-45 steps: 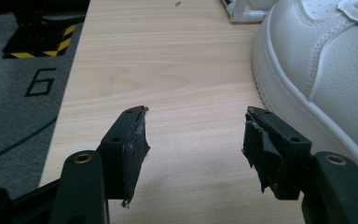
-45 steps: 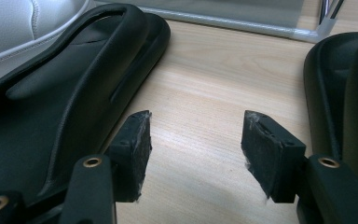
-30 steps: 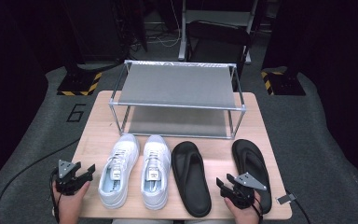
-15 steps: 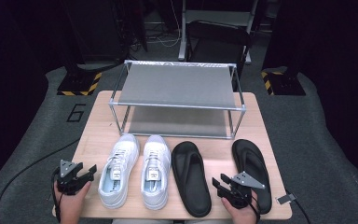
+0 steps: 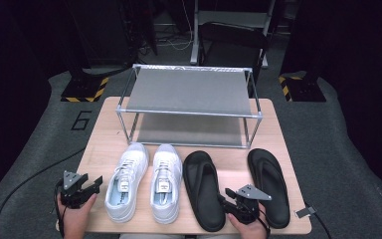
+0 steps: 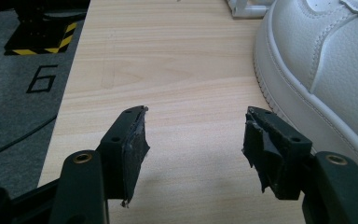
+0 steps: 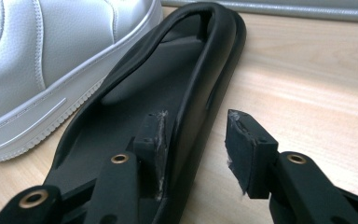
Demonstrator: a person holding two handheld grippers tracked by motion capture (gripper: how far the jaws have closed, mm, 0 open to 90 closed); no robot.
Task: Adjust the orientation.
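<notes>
The right gripper (image 5: 227, 198) stands at the heel end of the left sandal (image 5: 204, 191), jaws apart and straddling its right rim: in the right gripper view one pad (image 7: 154, 142) sits inside the footbed, the other outside over the table (image 7: 307, 84), and neither visibly presses the rim. These jaws have just been closing, with the rim between them. The sandal lies flat on the table, long axis running straight away from the gripper toward the rack (image 5: 189, 107), toe toward the rack. It lies just beside the right sneaker (image 5: 165, 181) and apart from the other sandal (image 5: 270, 185). The right hand is the nearer by far. The left gripper (image 5: 92, 184) rests near the table's left edge, jaws open on nothing, beside the left sneaker (image 5: 127, 181). The surface is pale wood, level; beyond it, a two-shelf metal rack with both shelves bare, dark grey floor, hazard-striped bases
</notes>
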